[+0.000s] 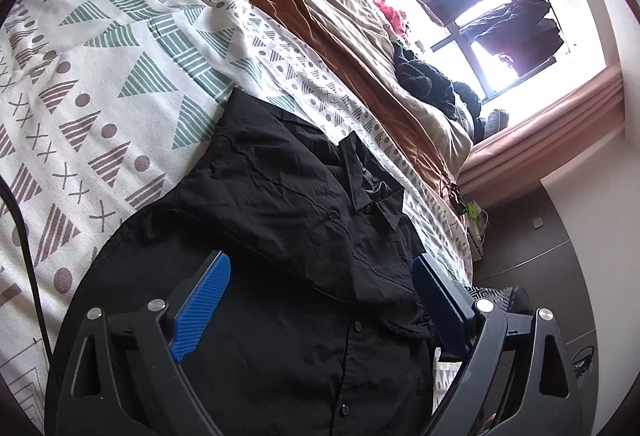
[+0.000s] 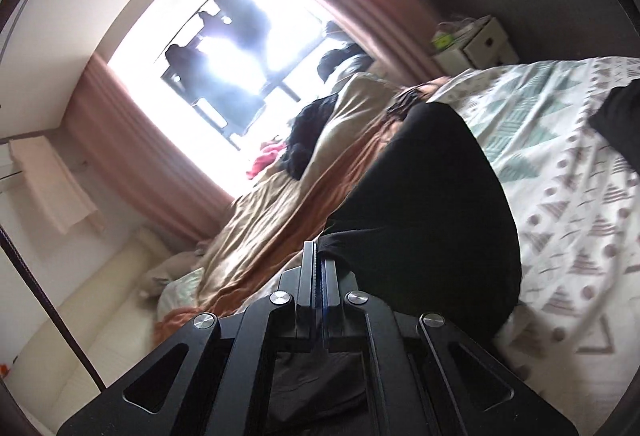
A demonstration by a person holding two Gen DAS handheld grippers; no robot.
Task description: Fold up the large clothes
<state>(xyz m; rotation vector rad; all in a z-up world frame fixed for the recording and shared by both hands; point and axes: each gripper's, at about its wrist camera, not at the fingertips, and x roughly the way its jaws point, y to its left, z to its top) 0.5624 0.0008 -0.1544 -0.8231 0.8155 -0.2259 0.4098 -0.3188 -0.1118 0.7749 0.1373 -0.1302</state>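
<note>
Looking along our left gripper (image 1: 322, 300), we see its two blue-padded fingers (image 1: 202, 306) spread wide, with nothing pinched between them; they hover over the black shirt (image 1: 280, 203) without closing on it. The shirt lies on the patterned bedspread (image 1: 100, 75), a white cover printed with green and mauve triangles, dots and crosses. Its collar (image 1: 372, 187) lies towards the right of the garment, and the button placket runs down between our fingers, with small dark buttons (image 1: 357, 325) visible along it. Further right on the bed, a rumpled tan and rust-coloured duvet (image 1: 328, 35) lies bunched up, and on it sits a pile of dark clothes (image 1: 424, 75) with something red beside it. Beyond is the bright window (image 1: 492, 15) framed by pink curtains (image 1: 560, 123), with dark garments hanging in front of the glass.

Through the right wrist camera, the window (image 2: 224, 47) sits at upper left and the duvet (image 2: 280, 203) crosses the middle. Our right gripper (image 2: 319, 264) has its jaws pressed fully together, and black fabric of the shirt (image 2: 432, 195) meets its tips, so it appears to have a fold of the shirt pinched, lifted clear of the bedspread (image 2: 560, 175). At upper right a white box (image 2: 476, 39) stands on a small unit; we cannot make out what is in it.
</note>
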